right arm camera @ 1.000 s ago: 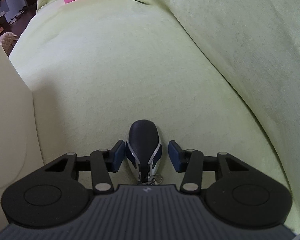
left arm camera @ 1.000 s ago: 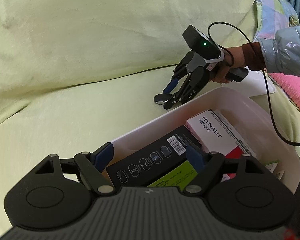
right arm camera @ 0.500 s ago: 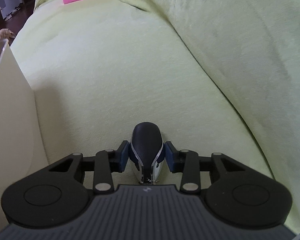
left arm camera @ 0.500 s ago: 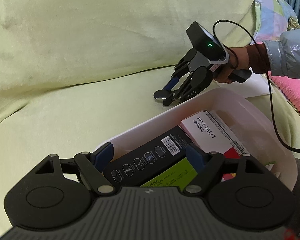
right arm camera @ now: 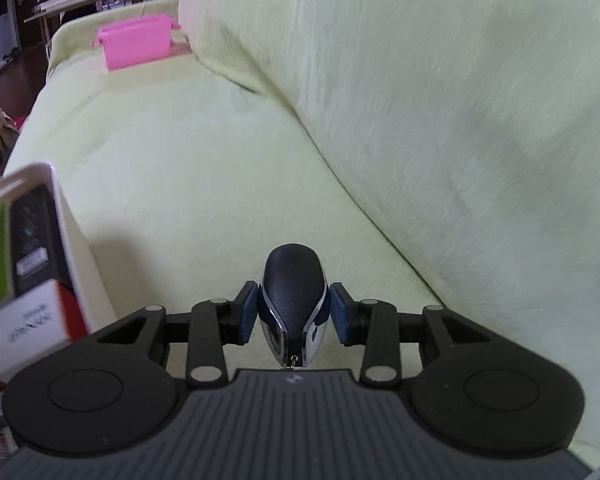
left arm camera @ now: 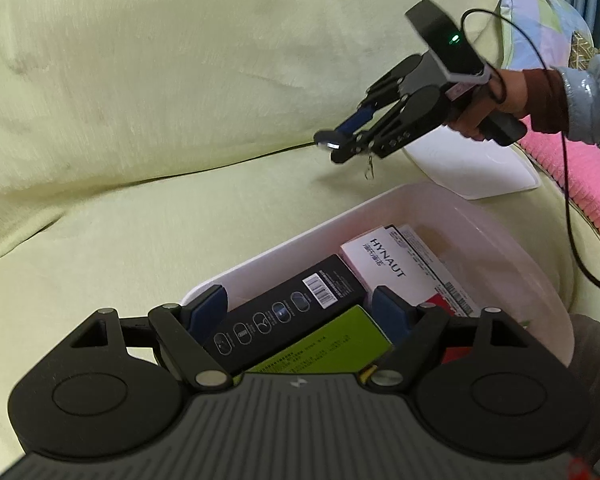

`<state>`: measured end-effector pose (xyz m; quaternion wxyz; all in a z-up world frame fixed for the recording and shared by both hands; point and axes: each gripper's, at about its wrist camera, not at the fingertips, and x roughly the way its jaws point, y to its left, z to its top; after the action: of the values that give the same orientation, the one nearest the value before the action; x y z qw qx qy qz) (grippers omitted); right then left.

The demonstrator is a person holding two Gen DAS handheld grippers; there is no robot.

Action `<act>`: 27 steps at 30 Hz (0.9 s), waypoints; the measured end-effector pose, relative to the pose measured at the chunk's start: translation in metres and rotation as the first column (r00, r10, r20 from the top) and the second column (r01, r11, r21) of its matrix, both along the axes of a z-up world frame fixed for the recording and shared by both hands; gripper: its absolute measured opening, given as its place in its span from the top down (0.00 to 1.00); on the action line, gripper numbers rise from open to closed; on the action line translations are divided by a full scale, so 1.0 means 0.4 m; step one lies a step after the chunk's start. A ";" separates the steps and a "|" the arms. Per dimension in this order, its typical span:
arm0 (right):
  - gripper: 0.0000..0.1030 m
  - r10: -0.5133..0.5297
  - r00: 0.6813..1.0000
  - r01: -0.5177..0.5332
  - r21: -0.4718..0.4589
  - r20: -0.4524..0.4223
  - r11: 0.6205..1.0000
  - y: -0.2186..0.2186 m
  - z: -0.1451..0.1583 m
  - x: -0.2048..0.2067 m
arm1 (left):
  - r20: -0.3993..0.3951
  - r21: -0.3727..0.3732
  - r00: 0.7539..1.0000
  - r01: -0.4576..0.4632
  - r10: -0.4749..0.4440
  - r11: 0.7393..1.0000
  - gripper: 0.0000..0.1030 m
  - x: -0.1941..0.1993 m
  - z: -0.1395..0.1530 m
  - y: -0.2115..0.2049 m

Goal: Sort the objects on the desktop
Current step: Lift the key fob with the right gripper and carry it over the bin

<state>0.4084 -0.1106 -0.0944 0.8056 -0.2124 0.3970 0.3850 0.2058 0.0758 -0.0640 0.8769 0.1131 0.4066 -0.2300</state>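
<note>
A black and silver key fob sits between the blue pads of my right gripper, which is shut on it and holds it above the sofa seat. In the left wrist view the right gripper hangs in the air beyond the white bin, the key fob at its tip and a key ring dangling below. My left gripper stands open over the bin's near end, above a black box and a green box, gripping nothing.
The bin also holds a white HYNAUT box. A white lid lies on the yellow-green sofa behind it, beside a pink mat. A pink container sits far along the seat. A person sits at a desk far back.
My right gripper closed on the key fob and lifted it off the sofa seat, rising and shifting right. The left gripper stayed open over the bin.
</note>
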 end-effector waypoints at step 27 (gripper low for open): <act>0.67 0.045 0.994 -0.055 0.103 0.099 0.993 -0.036 0.298 -0.337 | 0.049 0.026 0.997 -0.060 0.059 0.998 0.22 -0.204 0.102 0.029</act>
<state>0.2735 -0.1248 0.0247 0.8240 -0.1978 0.3313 0.4148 0.1241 0.0873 -0.0231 0.8913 0.1182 0.3916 -0.1955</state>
